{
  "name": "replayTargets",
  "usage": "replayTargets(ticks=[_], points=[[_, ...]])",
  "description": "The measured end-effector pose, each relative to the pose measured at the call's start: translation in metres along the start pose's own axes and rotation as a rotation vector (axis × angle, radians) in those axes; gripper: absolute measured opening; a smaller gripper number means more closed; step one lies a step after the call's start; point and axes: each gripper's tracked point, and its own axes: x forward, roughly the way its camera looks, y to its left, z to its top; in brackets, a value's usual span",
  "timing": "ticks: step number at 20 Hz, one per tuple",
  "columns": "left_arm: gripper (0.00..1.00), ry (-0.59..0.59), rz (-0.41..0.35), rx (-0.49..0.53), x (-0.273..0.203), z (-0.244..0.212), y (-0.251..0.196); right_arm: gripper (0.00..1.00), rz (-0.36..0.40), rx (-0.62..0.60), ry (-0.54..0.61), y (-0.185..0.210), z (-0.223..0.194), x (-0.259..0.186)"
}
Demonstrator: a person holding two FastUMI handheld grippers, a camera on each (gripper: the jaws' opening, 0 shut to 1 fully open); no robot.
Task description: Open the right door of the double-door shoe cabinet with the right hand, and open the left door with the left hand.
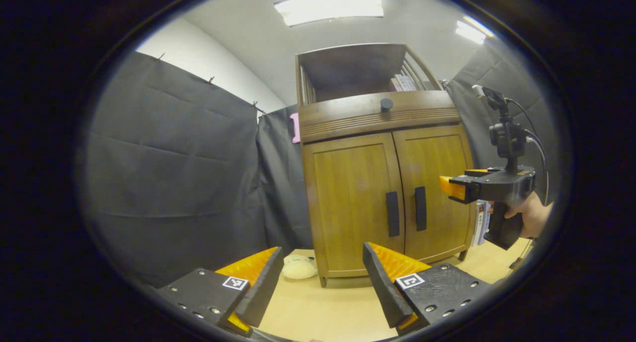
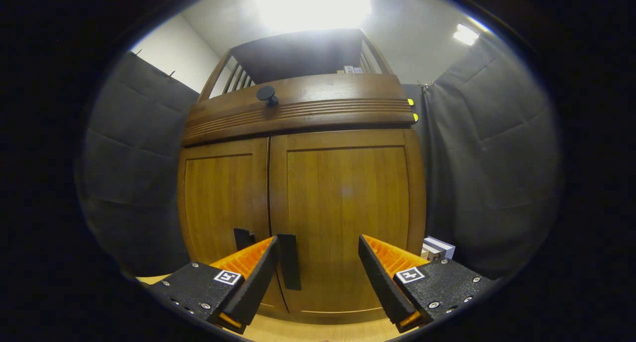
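Cabinet [image 1: 382,183] stood on the floor against the cloth wall, brown wood, both doors closed, two dark vertical handles [image 1: 392,213] at the centre seam, left gripper [image 1: 318,282] spread empty, right gripper [image 2: 318,277] spread empty before the right door [image 2: 348,213].

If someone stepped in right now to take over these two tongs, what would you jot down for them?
Left tongs: open, empty, held back from the brown wooden double-door shoe cabinet.
Right tongs: open, empty, close in front of the right door, the right door's black bar handle just beyond the left-side finger.
Both doors are shut; the left door and its black bar handle are untouched.
Done: nothing yet.
Left: right tongs pull the right door open, then left tongs the left door.
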Motion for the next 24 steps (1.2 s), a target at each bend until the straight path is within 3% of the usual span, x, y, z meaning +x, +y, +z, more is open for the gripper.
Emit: replayTargets(ticks=[14,17,21,24], points=[[0.97,0.038,0.212,0.041,-0.02,0.013,0.02,0.96,0.049,0.032,0.112,0.036,-0.059,0.071],[0.97,0.044,0.236,0.046,-0.028,0.024,0.022,0.88,0.059,0.037,0.154,0.052,-0.069,0.082],[0.98,0.054,0.245,0.06,-0.03,0.033,0.021,0.7,0.074,0.057,0.188,0.071,-0.073,0.088],[0.97,0.049,0.25,0.067,-0.03,0.035,0.016,0.44,0.035,0.075,0.199,0.077,-0.069,0.097]])
